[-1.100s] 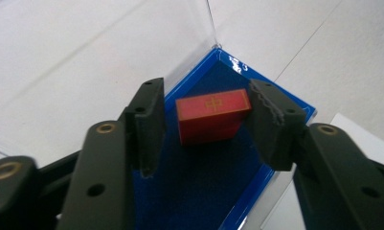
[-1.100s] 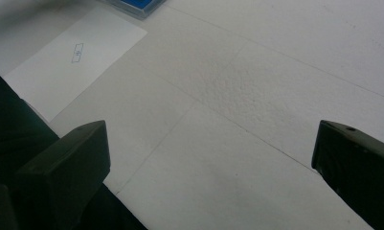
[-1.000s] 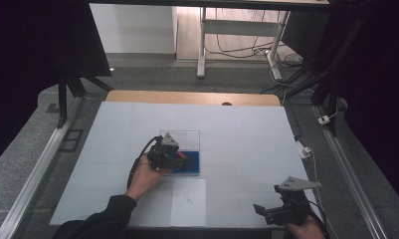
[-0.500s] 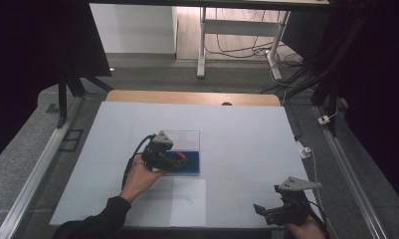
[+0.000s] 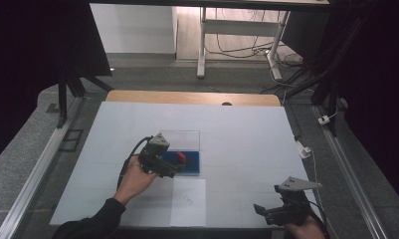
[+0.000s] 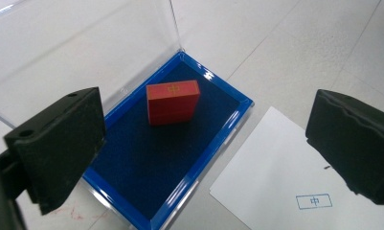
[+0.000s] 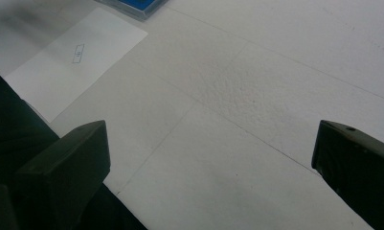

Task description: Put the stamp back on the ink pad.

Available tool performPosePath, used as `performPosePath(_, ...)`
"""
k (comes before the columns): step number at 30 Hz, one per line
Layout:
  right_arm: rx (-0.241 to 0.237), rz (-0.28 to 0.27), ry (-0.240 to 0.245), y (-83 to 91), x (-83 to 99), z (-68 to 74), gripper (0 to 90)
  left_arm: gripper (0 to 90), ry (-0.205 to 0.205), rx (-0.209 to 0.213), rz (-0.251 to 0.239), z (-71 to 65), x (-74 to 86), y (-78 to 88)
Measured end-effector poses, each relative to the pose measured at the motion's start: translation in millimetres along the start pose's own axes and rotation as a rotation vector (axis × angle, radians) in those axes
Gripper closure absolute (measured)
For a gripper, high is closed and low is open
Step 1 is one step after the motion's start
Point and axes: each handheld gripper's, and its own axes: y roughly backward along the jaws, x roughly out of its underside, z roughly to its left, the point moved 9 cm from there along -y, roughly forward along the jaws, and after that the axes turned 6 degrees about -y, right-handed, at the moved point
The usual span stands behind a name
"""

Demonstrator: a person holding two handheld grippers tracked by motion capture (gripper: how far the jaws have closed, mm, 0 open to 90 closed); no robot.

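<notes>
A red stamp block (image 6: 173, 101) (image 5: 180, 157) lies on the dark blue pad of a blue-rimmed case (image 6: 224, 129) (image 5: 194, 169) whose clear lid (image 6: 74, 43) (image 5: 181, 139) stands up behind it. My left gripper (image 5: 173, 168) (image 6: 204, 143) hovers just left of the case, its jaws having just been opening; they stand wide apart, and the block lies free between and beyond them. A white paper sheet (image 5: 189, 201) (image 6: 276, 182) (image 7: 79, 57) with a small blue stamped mark (image 6: 314, 201) (image 5: 188, 199) lies in front of the case. My right gripper (image 5: 266, 213) (image 7: 211, 167) rests open near the table's front right, over bare table.
The white table top (image 5: 247, 144) has a wooden strip (image 5: 192, 97) along its far edge. A metal rail (image 5: 38, 169) runs along the left side, and cables with a white plug (image 5: 304, 151) lie off the right edge. A desk frame (image 5: 237, 30) stands beyond.
The left gripper drew back to the left and slightly up from the case, and its jaws spread, leaving the red block on the blue pad. The right gripper stayed put.
</notes>
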Motion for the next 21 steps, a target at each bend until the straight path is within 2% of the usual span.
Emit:
performPosePath(3, 0.004, 0.0, 0.0, 0.1, -0.1, -0.1, 0.0, 0.0, 0.002, -0.008, -0.002, -0.2, 1.4, 1.8)
performPosePath(8, 0.003, -0.001, -0.001, 0.0, -0.2, 0.2, 0.0, 0.0, 0.024, 0.009, -0.026, -1.2, 2.1, 8.4)
performPosePath(12, 0.003, 0.0, 0.0, -0.2, -0.2, 0.4, 0.0, 0.0, 0.007, -0.001, -0.034, -2.0, 2.8, 16.7)
performPosePath(21, 0.002, 0.001, -0.001, -0.4, -0.2, 0.3, 0.0, 0.0, -0.007, 0.055, -0.054, -11.1, 10.1, 33.7)
